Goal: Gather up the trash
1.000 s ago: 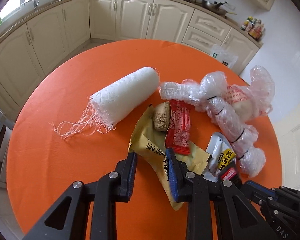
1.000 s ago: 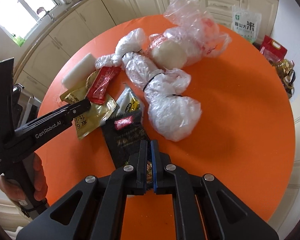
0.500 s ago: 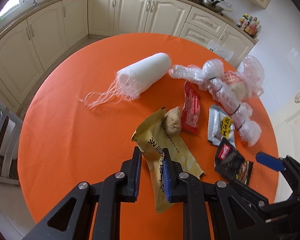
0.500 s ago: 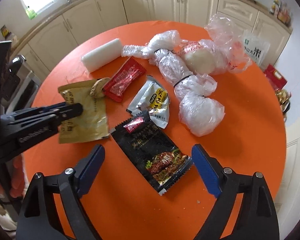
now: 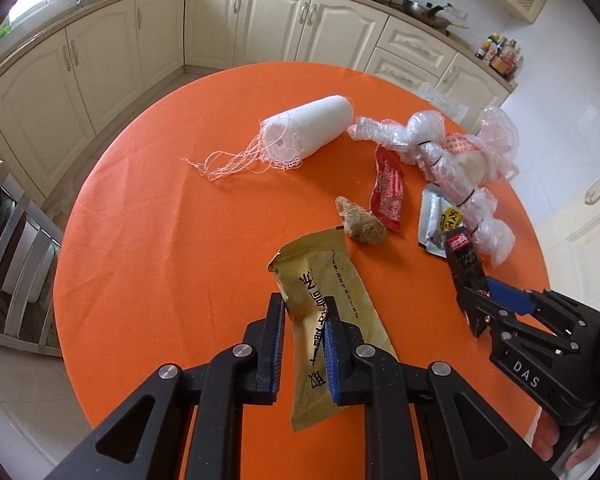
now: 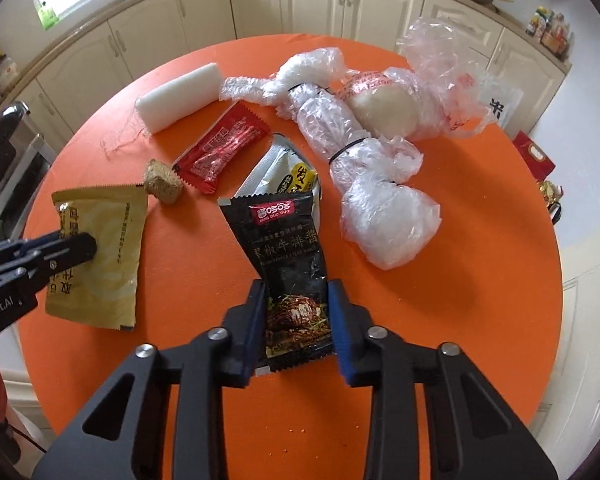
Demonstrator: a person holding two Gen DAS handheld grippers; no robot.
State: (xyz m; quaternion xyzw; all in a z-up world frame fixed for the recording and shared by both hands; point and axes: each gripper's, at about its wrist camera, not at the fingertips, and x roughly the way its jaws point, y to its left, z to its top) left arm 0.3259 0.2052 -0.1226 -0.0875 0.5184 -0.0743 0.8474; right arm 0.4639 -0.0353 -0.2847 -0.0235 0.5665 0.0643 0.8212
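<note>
My left gripper point(image 5: 304, 301) is shut on a gold snack wrapper point(image 5: 324, 276), which hangs from its pads just above the orange table point(image 5: 160, 240). In the right wrist view the left gripper point(image 6: 86, 246) and the gold wrapper point(image 6: 108, 236) show at the left. My right gripper point(image 6: 297, 286) is closing, its pads pressing the edges of a black sauce sachet point(image 6: 284, 240) that buckles between them. Loose on the table lie a red wrapper point(image 6: 224, 148), a silver-yellow sachet point(image 6: 288, 172), a brown crumbly chunk point(image 6: 162, 184), a white gauze roll point(image 6: 180, 96) and a knotted plastic bag bundle point(image 6: 360, 160).
Cream cabinets point(image 5: 260, 20) ring the far side of the room. A metal chair point(image 5: 16, 264) stands at the table's left edge. A red package point(image 6: 534, 152) sits beyond the table's right rim. A person's hand point(image 5: 552, 436) holds the right gripper's handle.
The left gripper drew the gold wrapper back, leaving the brown chunk and red wrapper on the table. The right gripper let go, opened wide, then closed around the black sachet.
</note>
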